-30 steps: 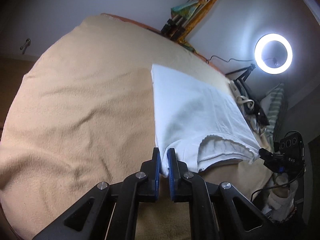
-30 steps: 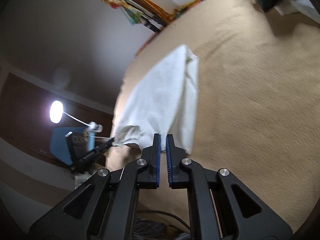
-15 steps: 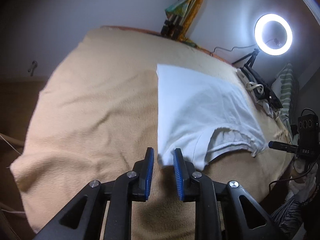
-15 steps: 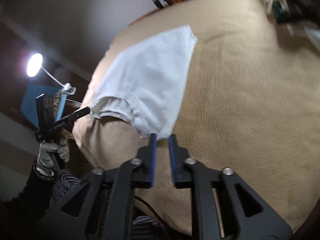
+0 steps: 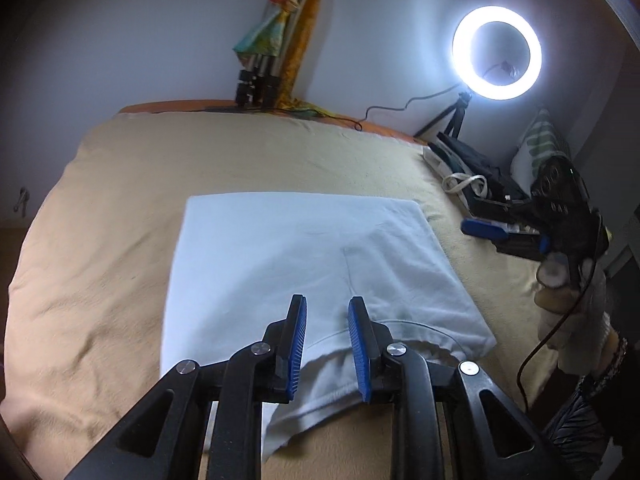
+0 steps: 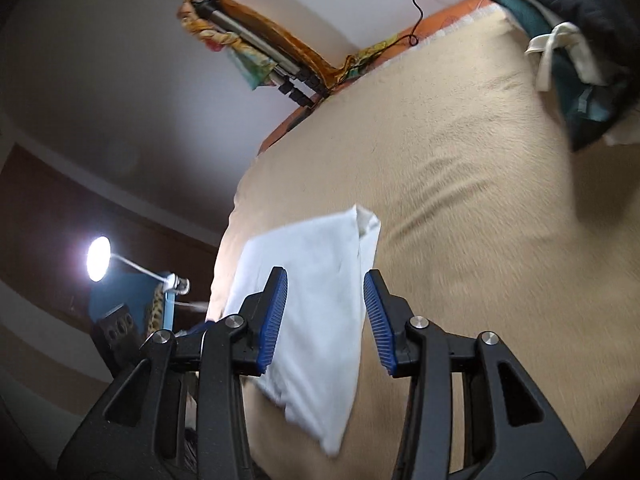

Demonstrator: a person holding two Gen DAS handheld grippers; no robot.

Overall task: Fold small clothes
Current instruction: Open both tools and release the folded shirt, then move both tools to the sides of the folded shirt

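Note:
A white folded garment [image 5: 296,256] lies flat on the beige blanket [image 5: 104,240], its hemmed sleeve edge toward me. My left gripper [image 5: 327,312] is open and empty, its blue-padded fingers just above the garment's near edge. In the right wrist view the same garment [image 6: 320,280] lies on the blanket [image 6: 480,220]. My right gripper [image 6: 325,288] is open wide and empty above the garment's near end. The right gripper also shows in the left wrist view [image 5: 500,232] beyond the garment's right side.
A lit ring light [image 5: 497,53] stands on a small tripod at the back right. A pile of dark clothes and a white strap [image 5: 468,176] lies at the bed's right side. A folded tripod and coloured cloth [image 5: 272,60] lean on the wall.
Both grippers let go of the garment's corner and opened. The garment now lies flat on the blanket. Both grippers have swung round over its near edge.

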